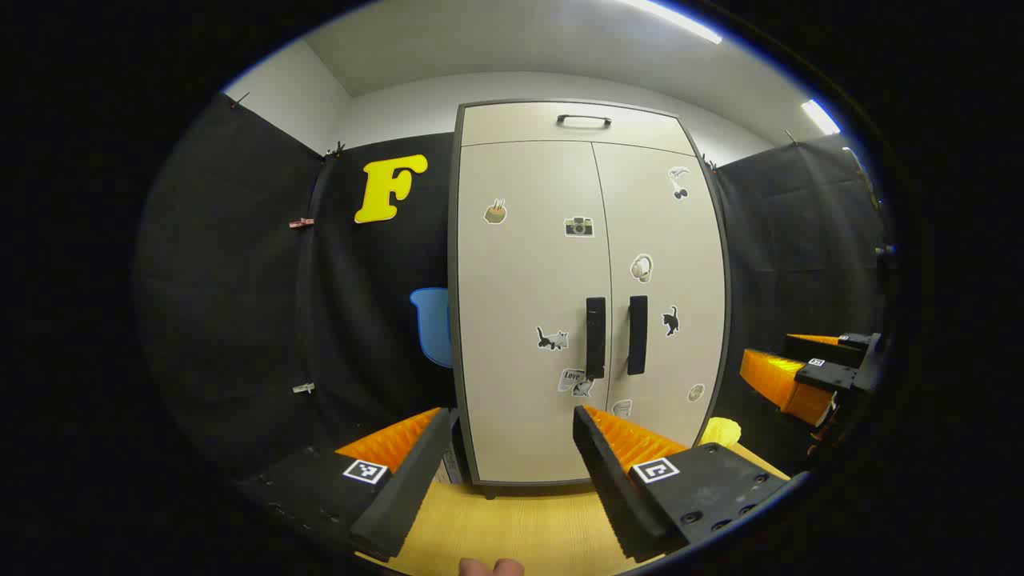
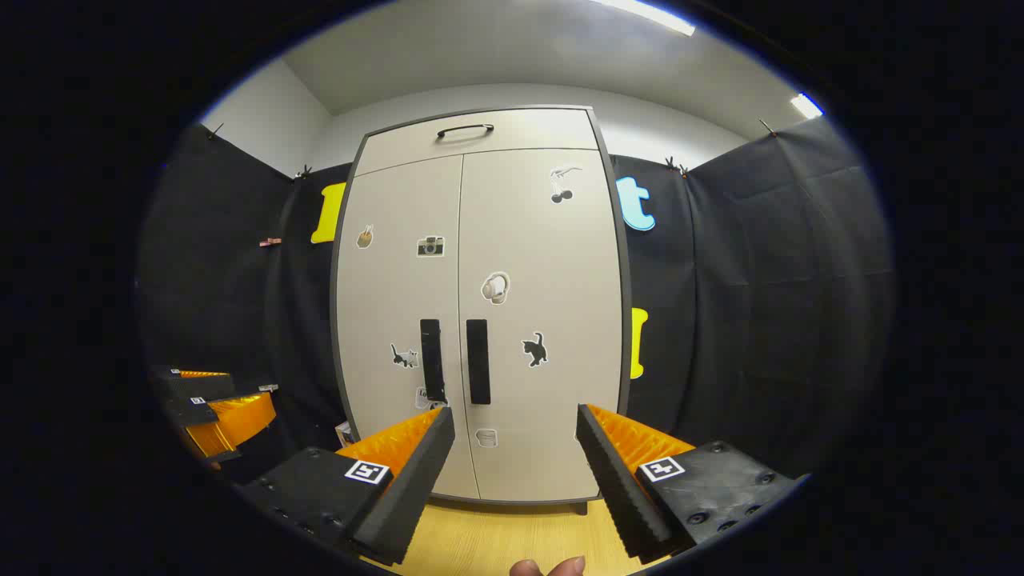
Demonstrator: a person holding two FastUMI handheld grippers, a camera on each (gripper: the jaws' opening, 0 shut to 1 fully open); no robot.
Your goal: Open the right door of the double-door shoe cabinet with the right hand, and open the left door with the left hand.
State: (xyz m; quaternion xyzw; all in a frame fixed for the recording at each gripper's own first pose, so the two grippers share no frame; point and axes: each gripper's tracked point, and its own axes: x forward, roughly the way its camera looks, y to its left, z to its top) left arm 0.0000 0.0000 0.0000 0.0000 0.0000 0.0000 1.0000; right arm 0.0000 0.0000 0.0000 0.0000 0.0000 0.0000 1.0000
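A tall beige shoe cabinet point(image 1: 560, 264) stands ahead with both doors closed. Its left door point(image 1: 528, 320) carries a black vertical handle point(image 1: 595, 337); the right door point(image 1: 668, 280) has a matching handle point(image 1: 637, 334). In the left gripper view my left gripper point(image 1: 512, 424) is open, short of the cabinet front, and the right gripper point(image 1: 788, 372) shows at the far right edge. In the right gripper view the cabinet point(image 2: 480, 304) faces me with the left handle point(image 2: 432, 360) and right handle point(image 2: 478, 362). My right gripper point(image 2: 512, 420) stands open, apart from the doors; the left gripper point(image 2: 212, 408) shows at far left.
The cabinet stands on a light wooden floor point(image 1: 512, 528). A top drawer with a black handle point(image 1: 584, 120) sits above the doors. Black cloth walls point(image 2: 760, 304) close in on both sides. A yellow object point(image 1: 720, 432) lies at the cabinet's lower right.
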